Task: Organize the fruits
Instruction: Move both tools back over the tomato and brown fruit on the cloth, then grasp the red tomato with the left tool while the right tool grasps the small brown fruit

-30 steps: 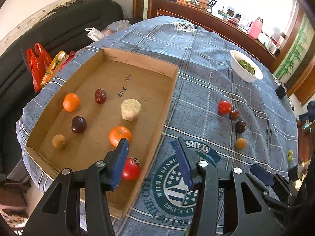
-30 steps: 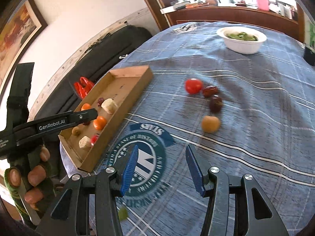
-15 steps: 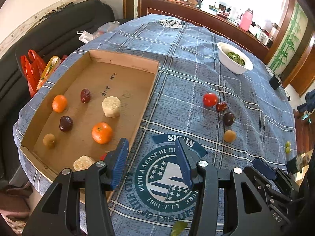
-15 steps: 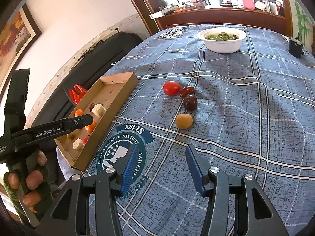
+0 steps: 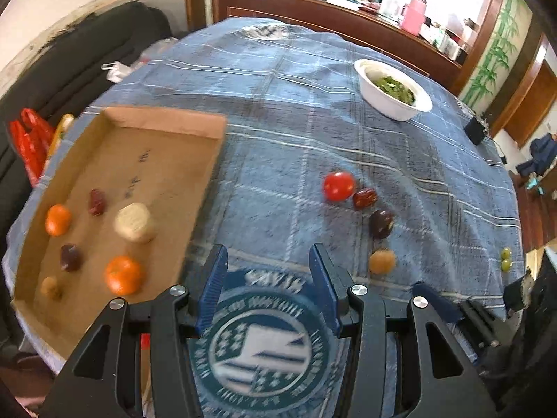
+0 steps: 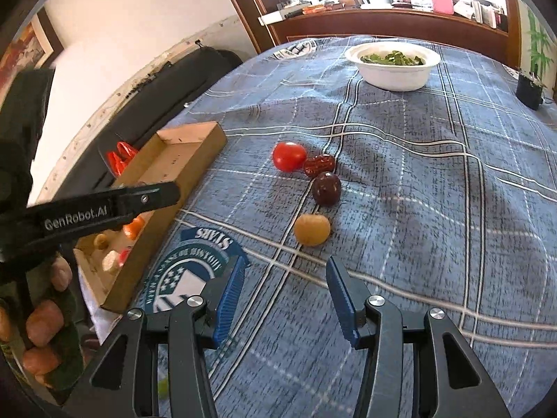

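A cardboard tray at the left holds two oranges, a dark plum, a red date, a pale round piece and a small tan fruit. Loose on the blue cloth lie a tomato, a date, a plum and a tan fruit. My left gripper is open and empty over the cloth's round emblem, right of the tray. My right gripper hangs just short of the tan fruit; its jaws are closing with nothing between them.
A white bowl of greens stands at the far side of the table. Two green grapes lie near the right edge, and a small black object sits far right. A hand holds the left gripper's body beside the tray.
My left gripper has moved right, from over the tray's near corner to over the cloth's emblem. The right gripper has come closer to the loose fruits.
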`<state>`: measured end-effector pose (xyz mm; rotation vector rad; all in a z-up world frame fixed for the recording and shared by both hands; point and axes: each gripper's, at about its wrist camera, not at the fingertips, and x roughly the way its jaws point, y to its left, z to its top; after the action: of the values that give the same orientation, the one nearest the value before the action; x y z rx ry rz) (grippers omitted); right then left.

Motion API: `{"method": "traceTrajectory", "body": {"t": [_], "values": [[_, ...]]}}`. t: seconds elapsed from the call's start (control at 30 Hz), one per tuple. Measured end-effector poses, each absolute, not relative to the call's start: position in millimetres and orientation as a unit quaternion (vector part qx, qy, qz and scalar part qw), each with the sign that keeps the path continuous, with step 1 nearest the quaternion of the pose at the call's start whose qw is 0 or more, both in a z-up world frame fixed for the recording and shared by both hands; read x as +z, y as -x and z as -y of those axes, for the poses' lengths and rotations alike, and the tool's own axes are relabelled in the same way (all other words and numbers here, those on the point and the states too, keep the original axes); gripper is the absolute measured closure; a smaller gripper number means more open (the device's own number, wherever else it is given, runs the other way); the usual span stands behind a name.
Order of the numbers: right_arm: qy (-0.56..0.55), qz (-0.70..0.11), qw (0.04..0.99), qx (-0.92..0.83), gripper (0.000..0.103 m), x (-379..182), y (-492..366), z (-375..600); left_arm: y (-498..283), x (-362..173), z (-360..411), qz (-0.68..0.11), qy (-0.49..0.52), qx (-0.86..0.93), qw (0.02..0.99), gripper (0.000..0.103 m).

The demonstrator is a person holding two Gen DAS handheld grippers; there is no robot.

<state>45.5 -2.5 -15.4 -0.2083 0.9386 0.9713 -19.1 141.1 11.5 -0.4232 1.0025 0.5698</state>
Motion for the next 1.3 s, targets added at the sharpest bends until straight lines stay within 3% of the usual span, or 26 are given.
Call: {"method": "traceTrajectory", "body": {"t": [0.43, 1.17, 1.23, 1.3], "values": [[0.098, -0.439, 0.782, 0.431, 0.053, -27, -71, -18, -54, -15, -161, -0.483, 0.257, 0.235, 0.804, 0.056], [0.089, -0.446, 0.780, 0.430, 0.069, -37, -91, -27, -92, -44, -166, -0.502, 0.265, 0.190, 0.801, 0.054], [0.086, -0.446, 0.778, 0.435, 0.074, -37, -91, -27, -89, -44, -169, -0.500, 0.265, 0.192, 0.802, 0.065], [0.091, -0.444, 0.778, 0.435, 0.074, -36, -86, -25, -84, -43, -171, -0.497, 0.269, 0.188, 0.803, 0.066]]}}
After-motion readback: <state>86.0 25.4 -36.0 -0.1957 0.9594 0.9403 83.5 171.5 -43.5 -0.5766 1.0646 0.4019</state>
